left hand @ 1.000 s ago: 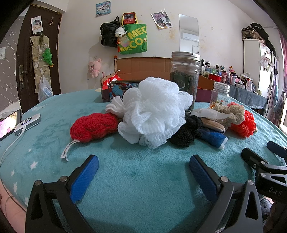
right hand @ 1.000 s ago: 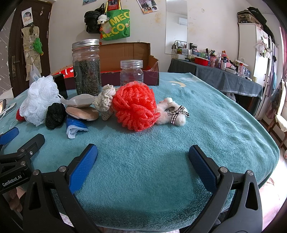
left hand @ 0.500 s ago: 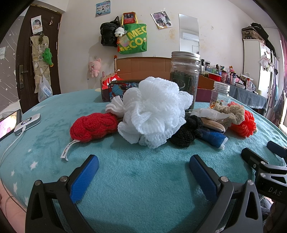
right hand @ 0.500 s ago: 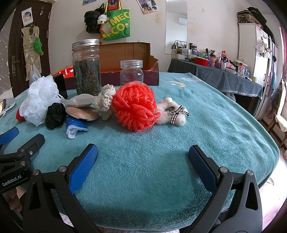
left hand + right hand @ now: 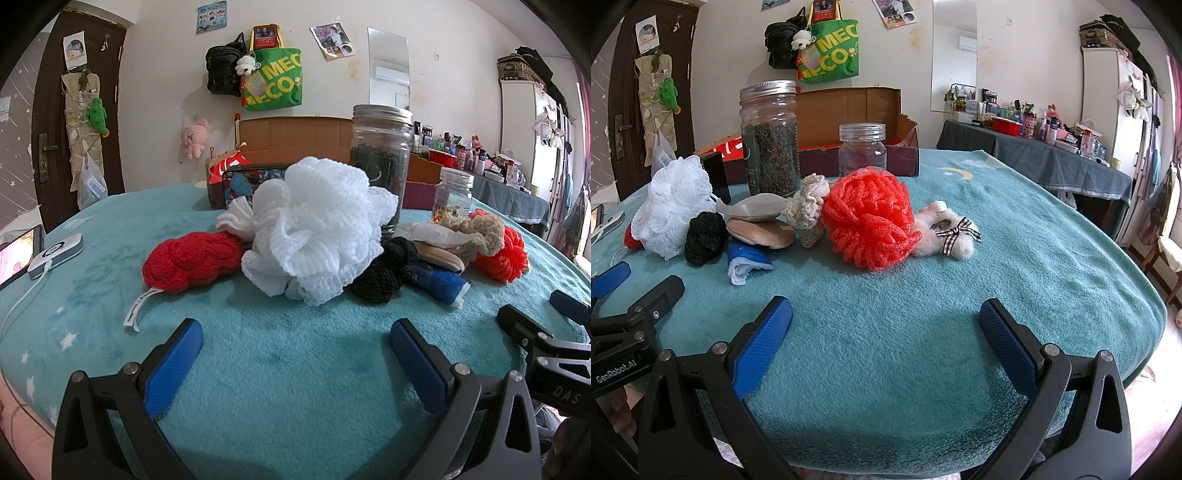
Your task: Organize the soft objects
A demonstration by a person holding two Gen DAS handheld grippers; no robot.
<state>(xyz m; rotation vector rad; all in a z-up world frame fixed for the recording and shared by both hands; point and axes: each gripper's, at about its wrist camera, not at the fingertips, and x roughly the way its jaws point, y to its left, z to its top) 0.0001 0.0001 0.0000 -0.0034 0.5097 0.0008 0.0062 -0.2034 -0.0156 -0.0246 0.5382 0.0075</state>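
Soft things lie in a row on the teal blanket (image 5: 295, 369). In the left wrist view: a red knitted piece (image 5: 192, 260), a white mesh pouf (image 5: 314, 229), a black scrubber (image 5: 384, 275), a blue cloth roll (image 5: 441, 284). In the right wrist view: a red-orange mesh pouf (image 5: 868, 218), a cream crochet piece (image 5: 809, 195), a tan pad (image 5: 761, 232), a white plush with a checked bow (image 5: 945, 230). My left gripper (image 5: 295, 332) is open and empty, short of the white pouf. My right gripper (image 5: 886, 314) is open and empty, short of the red-orange pouf.
A tall glass jar of dark leaves (image 5: 770, 136) and a small clear jar (image 5: 862, 149) stand behind the pile. An open cardboard box (image 5: 857, 118) sits at the back. A phone and a white device (image 5: 55, 254) lie at the left edge. The blanket's right edge drops off (image 5: 1145, 295).
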